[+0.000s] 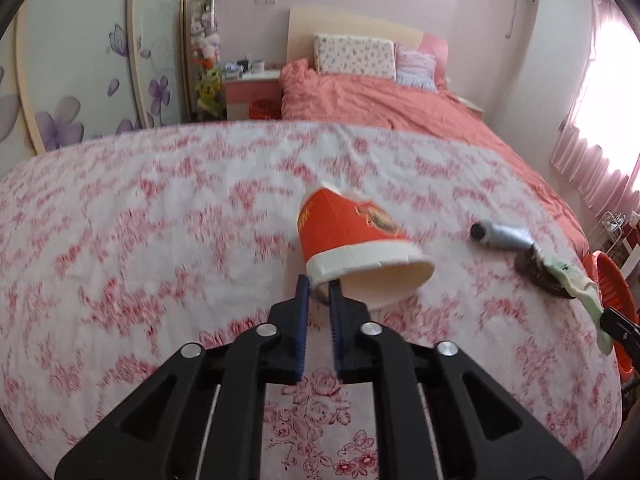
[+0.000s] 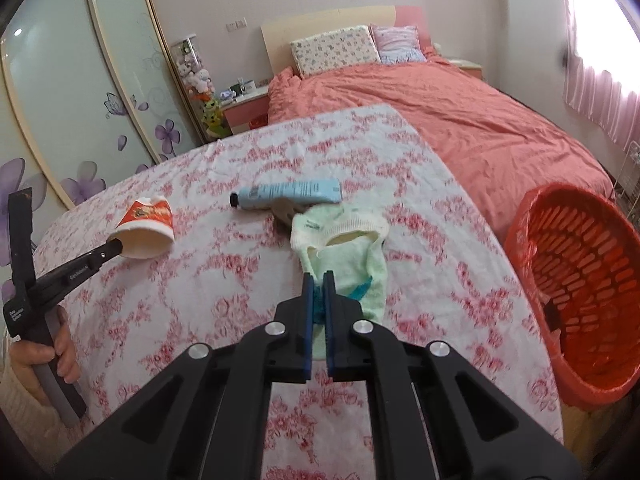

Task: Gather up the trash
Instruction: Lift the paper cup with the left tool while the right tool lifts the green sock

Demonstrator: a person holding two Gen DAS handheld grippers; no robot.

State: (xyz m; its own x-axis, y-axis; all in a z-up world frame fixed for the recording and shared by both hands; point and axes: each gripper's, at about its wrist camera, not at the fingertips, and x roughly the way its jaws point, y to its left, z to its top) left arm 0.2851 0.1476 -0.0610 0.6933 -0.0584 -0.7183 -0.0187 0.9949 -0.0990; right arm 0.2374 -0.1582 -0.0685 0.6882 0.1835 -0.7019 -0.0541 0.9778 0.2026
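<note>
We note a surface [image 2: 192,312] under a pink floral cloth, with a bed [image 2: 460,120] behind it. A red slatted basket [image 2: 592,280] stands off its right edge. Our right gripper [image 2: 319,280] is clamped on a pale green sock [image 2: 360,264], near centre. Our left gripper [image 1: 319,284] pinches the rim of a red paper cup [image 1: 344,232], tipped on its side at left. A blue tube [image 2: 288,192] lies just beyond the sock.

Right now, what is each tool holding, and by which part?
Left tool pinches the red paper cup by its rim. Right tool grips the pale green sock near its teal-marked end.
</note>
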